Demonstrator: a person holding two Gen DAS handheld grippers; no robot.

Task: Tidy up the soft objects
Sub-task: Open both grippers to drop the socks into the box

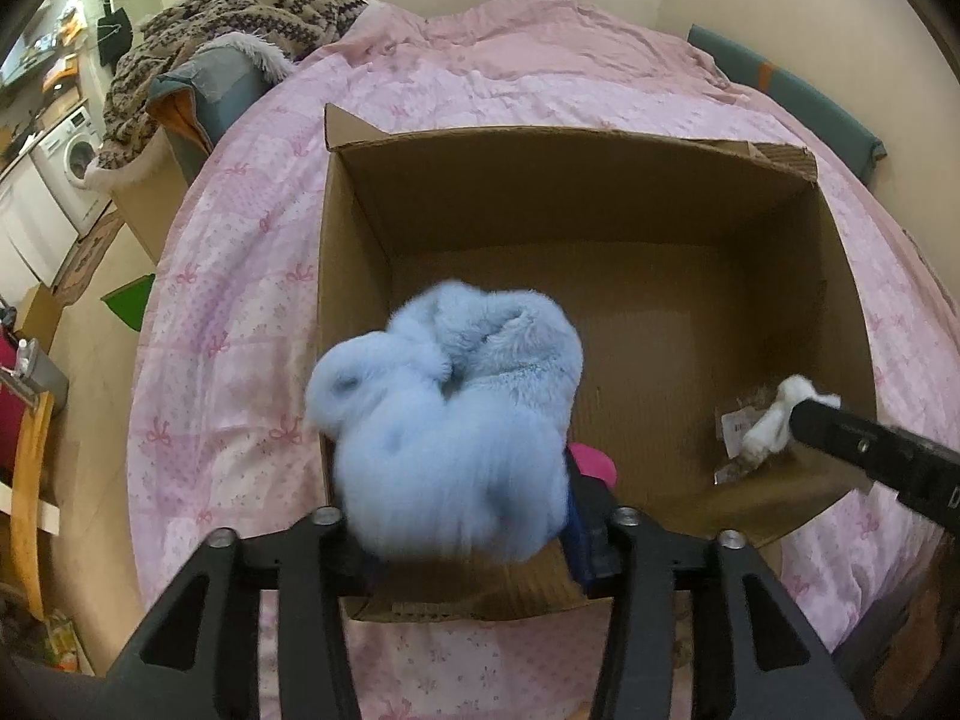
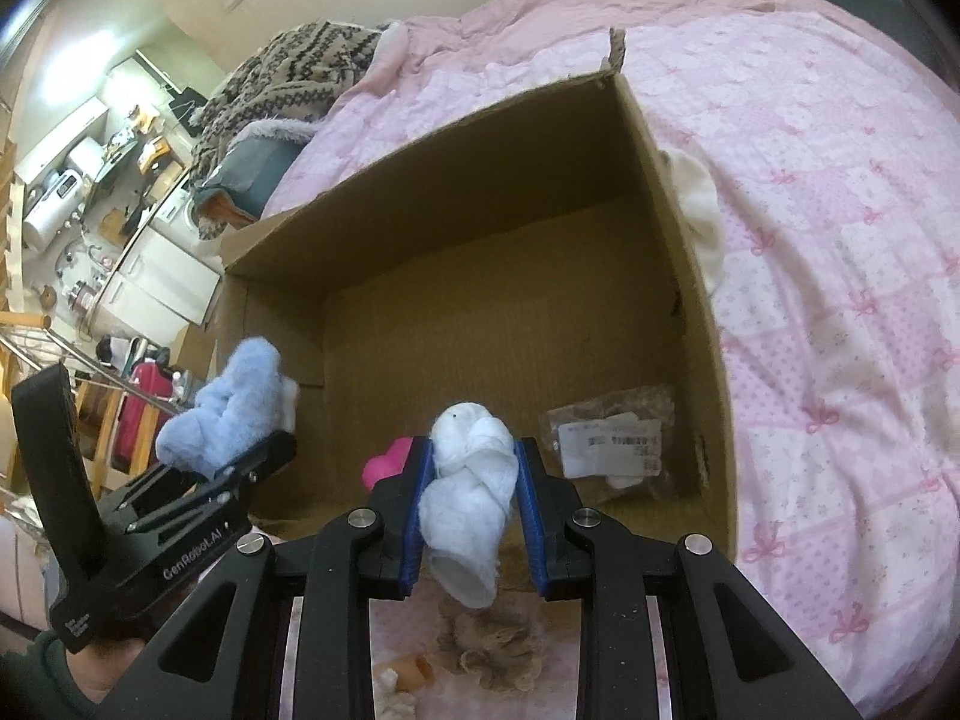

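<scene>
An open cardboard box (image 1: 570,138) stands on a pink quilt. Between the fingers of my left gripper (image 1: 456,480) sits a pale blue fluffy bundle (image 1: 444,420), blurred, over the box's near left corner. The jaws stand wide and I see no pad pressing on it. From the right wrist view the blue bundle (image 2: 228,408) rests on top of the left gripper (image 2: 264,450). My right gripper (image 2: 474,447) is shut on a rolled white sock bundle (image 2: 471,480) above the near edge of the box (image 2: 480,180). A pink soft item (image 2: 390,459) lies inside the box.
A plastic packet (image 2: 612,438) lies in the box's near right corner. A white cloth (image 2: 699,204) lies outside against the right wall. A beige lacy item (image 2: 498,648) and small bits sit on the quilt (image 2: 840,240) in front of the box. A knitted blanket (image 1: 240,18) is heaped far left.
</scene>
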